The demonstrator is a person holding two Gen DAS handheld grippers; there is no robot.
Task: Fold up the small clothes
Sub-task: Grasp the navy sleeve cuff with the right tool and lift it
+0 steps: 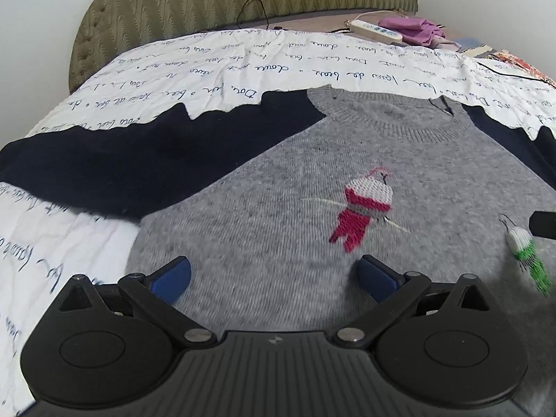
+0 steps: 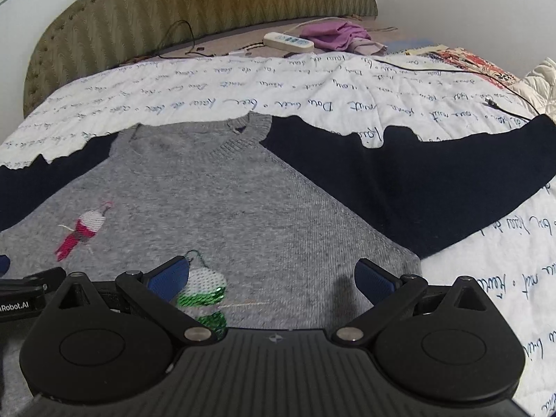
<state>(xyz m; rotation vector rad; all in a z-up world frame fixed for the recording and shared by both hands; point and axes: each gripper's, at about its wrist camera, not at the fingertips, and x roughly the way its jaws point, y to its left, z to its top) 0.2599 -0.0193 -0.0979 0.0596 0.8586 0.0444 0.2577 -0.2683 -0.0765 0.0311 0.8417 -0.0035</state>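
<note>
We see a small grey knit sweater with navy sleeves lying flat, sleeves spread, on a white quilted bedspread with blue script. Left gripper and right gripper hover spread, holding nothing. Knit looks soft, floppy, light; we'd pinch sleeve cuffs or hem. Olive padded headboard behind.

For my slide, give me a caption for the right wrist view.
Open right tool poised over a grey sweater with navy sleeves, spread flat on a script-printed bedspread.
</note>
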